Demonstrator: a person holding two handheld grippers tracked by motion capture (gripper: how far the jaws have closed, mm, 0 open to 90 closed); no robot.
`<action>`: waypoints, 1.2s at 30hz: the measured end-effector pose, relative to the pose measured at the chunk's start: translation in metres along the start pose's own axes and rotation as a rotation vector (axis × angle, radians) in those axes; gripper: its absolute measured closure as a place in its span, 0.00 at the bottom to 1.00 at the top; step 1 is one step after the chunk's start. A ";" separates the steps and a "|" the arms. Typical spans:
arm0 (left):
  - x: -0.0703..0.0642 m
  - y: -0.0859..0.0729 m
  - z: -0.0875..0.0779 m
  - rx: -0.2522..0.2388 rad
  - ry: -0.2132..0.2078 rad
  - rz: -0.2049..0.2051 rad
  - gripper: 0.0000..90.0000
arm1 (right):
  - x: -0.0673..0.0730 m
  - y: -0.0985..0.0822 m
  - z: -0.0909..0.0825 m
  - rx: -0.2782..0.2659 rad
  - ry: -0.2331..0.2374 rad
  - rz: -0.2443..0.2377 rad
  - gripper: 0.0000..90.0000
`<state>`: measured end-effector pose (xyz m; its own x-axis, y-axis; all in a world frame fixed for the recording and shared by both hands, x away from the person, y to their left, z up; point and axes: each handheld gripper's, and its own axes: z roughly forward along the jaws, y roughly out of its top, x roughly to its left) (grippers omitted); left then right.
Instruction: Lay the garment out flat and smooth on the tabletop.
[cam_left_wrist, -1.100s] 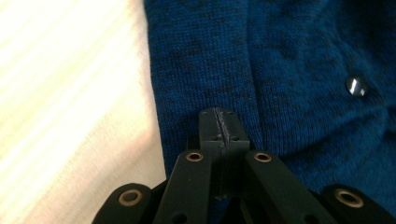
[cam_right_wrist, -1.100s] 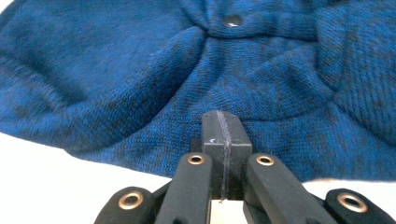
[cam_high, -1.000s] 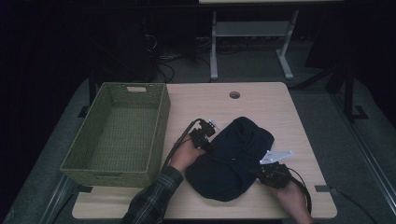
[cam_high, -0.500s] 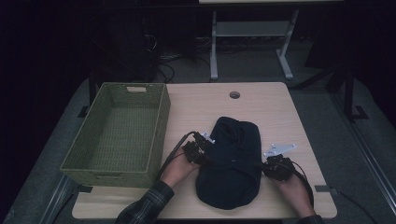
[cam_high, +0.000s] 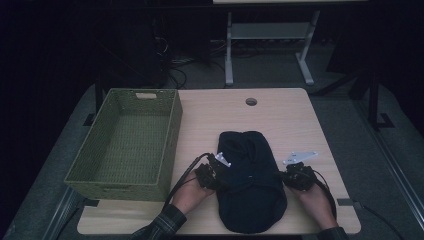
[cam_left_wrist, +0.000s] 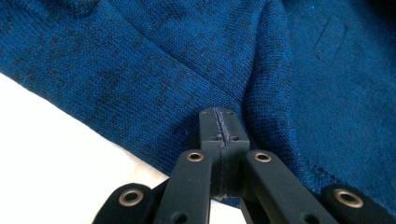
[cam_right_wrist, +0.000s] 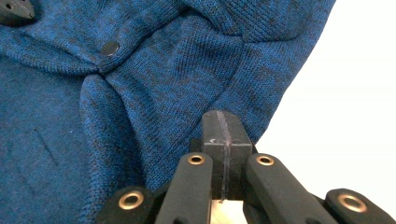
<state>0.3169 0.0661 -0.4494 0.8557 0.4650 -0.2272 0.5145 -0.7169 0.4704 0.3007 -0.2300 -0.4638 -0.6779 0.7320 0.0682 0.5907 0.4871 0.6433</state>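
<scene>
Dark blue knitted garment lying on the table, long axis running away from the person, flanked by left gripper and right gripper, each with jaws closed at its edge, basket to the left.

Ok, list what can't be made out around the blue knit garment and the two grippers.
- High view: the garment reads as a dark lump; its type and folds are lost in dim light.
- Left gripper view: whether fabric is pinched between the shut jaws.
- Right gripper view: the same doubt; the black object is cut off by the top-left edge.
</scene>
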 end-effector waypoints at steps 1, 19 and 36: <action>0.000 -0.001 0.000 0.002 -0.005 0.002 1.00 | 0.001 0.000 -0.001 0.003 0.003 -0.004 1.00; -0.006 -0.009 -0.003 -0.004 -0.029 0.006 1.00 | 0.016 -0.017 -0.016 0.026 0.004 -0.049 1.00; 0.041 0.036 -0.011 -0.121 0.106 -0.040 1.00 | -0.034 0.038 -0.001 -0.116 -0.009 0.025 1.00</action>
<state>0.3699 0.0645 -0.4324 0.8204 0.5489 -0.1599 0.5324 -0.6316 0.5636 0.3453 -0.2368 -0.4412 -0.6595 0.7476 0.0787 0.5524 0.4110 0.7252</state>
